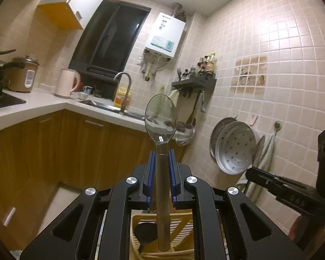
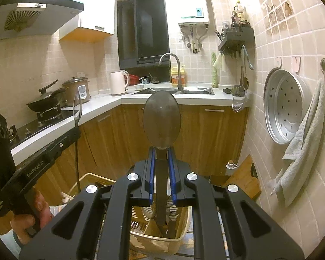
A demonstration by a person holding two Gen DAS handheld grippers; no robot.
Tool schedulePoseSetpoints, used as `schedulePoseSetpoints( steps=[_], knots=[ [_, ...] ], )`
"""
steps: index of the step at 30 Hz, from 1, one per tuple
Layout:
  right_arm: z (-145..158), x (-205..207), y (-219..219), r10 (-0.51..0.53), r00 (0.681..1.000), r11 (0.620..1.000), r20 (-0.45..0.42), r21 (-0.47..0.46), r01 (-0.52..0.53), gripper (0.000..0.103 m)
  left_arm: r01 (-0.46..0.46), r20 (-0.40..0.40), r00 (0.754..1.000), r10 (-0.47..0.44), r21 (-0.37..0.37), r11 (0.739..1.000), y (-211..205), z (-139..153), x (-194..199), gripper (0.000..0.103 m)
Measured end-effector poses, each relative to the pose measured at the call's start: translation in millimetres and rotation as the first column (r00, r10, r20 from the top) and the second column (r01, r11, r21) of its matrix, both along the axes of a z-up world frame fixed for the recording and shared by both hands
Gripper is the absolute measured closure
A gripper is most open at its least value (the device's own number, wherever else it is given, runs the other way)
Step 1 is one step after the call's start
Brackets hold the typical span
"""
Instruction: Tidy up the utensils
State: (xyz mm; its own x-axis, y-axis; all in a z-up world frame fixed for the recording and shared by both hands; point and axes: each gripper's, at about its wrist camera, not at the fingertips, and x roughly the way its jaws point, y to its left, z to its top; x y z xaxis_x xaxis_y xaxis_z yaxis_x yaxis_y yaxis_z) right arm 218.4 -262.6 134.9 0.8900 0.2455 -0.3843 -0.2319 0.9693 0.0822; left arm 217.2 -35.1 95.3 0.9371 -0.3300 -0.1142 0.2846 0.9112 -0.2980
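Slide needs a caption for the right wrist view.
Right gripper clamps a dark spoon above a beige basket.

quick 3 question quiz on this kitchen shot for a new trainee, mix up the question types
1. True or false: both grippers are empty.
2. Multiple choice: the spoon in the right gripper has a bowl that is A) clear, B) dark, C) bright red.
3. Short answer: what sits below both grippers?

Key:
1. False. The left gripper is shut on a clear spoon, and the right gripper is shut on a dark spoon, each held by its handle with the bowl pointing away from the camera.
2. B.
3. A tan basket with slatted compartments; at least one dark utensil already lies inside.
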Motion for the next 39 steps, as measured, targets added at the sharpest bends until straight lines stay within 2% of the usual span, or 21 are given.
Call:
schedulePoseSetpoints(
  steps=[7,12,14,16,18,19,21,22,28,32,34,36,39],
  knots=[
    [-12,7,-7,-0.015,1.0,0.999,-0.016,0.032,0.015,0.093,-0.031,0.007,0.999,0.031,0.032,0.999,3,-8,1,0.092],
    [-17,3,-10,-0.023,1.0,0.999,0.004,0.041,0.023,0.092,-0.025,-0.001,1.0,0.026,0.067,0.997,4,-13,1,0.091],
    [-21,3,-14,-0.004,1.0,0.998,-0.027,0.062,0.006,0.091,-0.028,0.004,1.0,0.027,0.076,0.997,7,-12,-5,0.078],
    [-25,1,-20,0.01,0.998,0.996,-0.058,0.092,-0.005,0.078,-0.026,0.005,1.0,0.025,0.083,0.996,11,-10,-11,0.073],
    [-28,-5,-29,0.004,0.998,0.992,-0.07,0.123,0.005,0.056,-0.032,-0.001,0.999,0.032,0.085,0.996,15,-9,-17,0.073],
    [-29,-12,-34,-0.001,0.998,0.99,-0.07,0.14,0.011,0.053,-0.037,-0.008,0.999,0.038,0.081,0.996,20,-8,-23,0.073],
    [-31,-24,-42,-0.014,0.997,0.988,-0.076,0.154,0.025,0.051,-0.051,-0.019,0.998,0.053,0.077,0.996,28,-8,-35,0.067],
    [-32,-29,-45,-0.015,0.996,0.987,-0.083,0.158,0.028,0.051,-0.056,-0.023,0.998,0.058,0.074,0.996,32,-7,-42,0.06],
    [-45,-67,-53,-0.022,0.993,0.985,-0.119,0.165,0.041,0.051,-0.045,-0.081,0.995,0.05,0.07,0.997,40,-16,-80,0.058],
    [-53,-89,-46,-0.029,0.991,0.991,-0.13,0.127,0.046,0.05,-0.029,-0.13,0.991,0.036,0.053,0.998,39,-28,-101,0.056],
    [-58,-100,-44,-0.027,0.99,0.991,-0.137,0.125,0.044,0.047,-0.03,-0.142,0.989,0.038,0.058,0.998,36,-34,-110,0.056],
    [-65,-109,-40,-0.032,0.989,0.99,-0.144,0.129,0.05,0.04,-0.035,-0.158,0.986,0.045,0.068,0.997,33,-41,-118,0.046],
    [-76,-124,-32,-0.054,0.989,0.991,-0.137,0.111,0.069,0.034,-0.047,-0.189,0.98,0.058,0.062,0.997,30,-52,-127,0.042]
  ],
)
